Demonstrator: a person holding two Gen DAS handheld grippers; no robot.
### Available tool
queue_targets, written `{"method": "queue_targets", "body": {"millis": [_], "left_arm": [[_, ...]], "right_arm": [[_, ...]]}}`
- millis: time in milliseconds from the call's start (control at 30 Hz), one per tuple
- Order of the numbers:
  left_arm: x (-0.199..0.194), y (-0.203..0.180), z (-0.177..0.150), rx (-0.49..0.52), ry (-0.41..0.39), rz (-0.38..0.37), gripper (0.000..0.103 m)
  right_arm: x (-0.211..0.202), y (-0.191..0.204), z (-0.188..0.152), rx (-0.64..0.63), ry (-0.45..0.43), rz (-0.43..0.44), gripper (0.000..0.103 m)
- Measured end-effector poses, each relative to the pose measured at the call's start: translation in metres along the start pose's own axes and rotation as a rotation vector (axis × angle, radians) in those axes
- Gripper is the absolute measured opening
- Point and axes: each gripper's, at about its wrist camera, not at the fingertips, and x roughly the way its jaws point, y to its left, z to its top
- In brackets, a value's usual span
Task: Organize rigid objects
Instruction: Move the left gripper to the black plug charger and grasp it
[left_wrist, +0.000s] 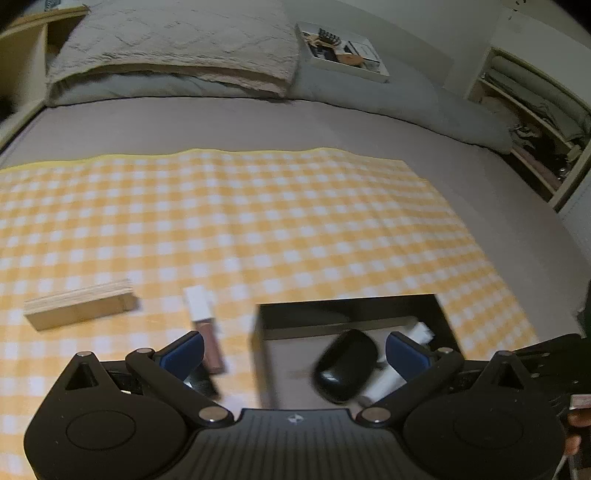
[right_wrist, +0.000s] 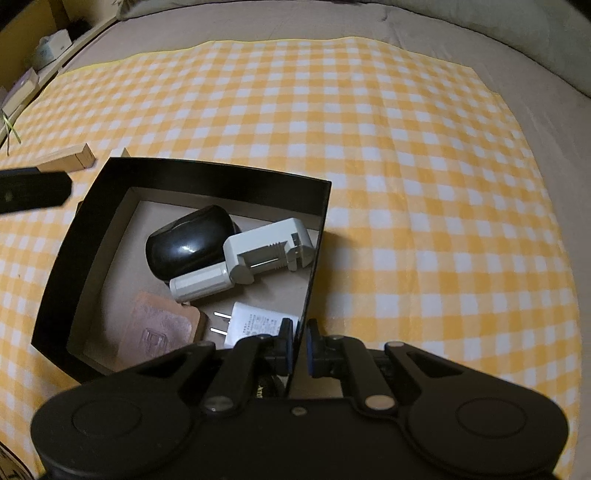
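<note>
A black open box (right_wrist: 207, 177) sits on the yellow checked cloth (right_wrist: 406, 147). Inside lie a black mouse (right_wrist: 188, 243), a white battery charger (right_wrist: 258, 254), a white plug adapter (right_wrist: 255, 325) and a pinkish flat block (right_wrist: 159, 328). My right gripper (right_wrist: 300, 343) is shut on the box's right wall. My left gripper (left_wrist: 293, 347) is open wide above the box's (left_wrist: 347, 310) left part, empty, with the mouse (left_wrist: 345, 365) below it. A wooden block (left_wrist: 79, 304) and a lip gloss tube (left_wrist: 207, 325) lie on the cloth left of the box.
A grey quilted pillow (left_wrist: 177, 48) and a white tray (left_wrist: 373, 75) of small items lie at the bed's far end. Open shelves (left_wrist: 535, 122) stand at the right. A bedside ledge (right_wrist: 22, 92) with boxes runs along the left.
</note>
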Motion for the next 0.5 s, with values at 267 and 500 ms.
{"method": "queue_targets", "body": {"millis": [267, 500], "left_arm": [[-0.003, 0.04, -0.003, 0.033, -0.023, 0.084, 0.103], [0.003, 0.064, -0.007, 0.112, -0.019, 0.119, 0.103]], "right_arm": [[0.005, 0.011, -0.007, -0.014, -0.009, -0.053, 0.013], [0.007, 0.006, -0.005, 0.014, -0.004, -0.036, 0.013]]}}
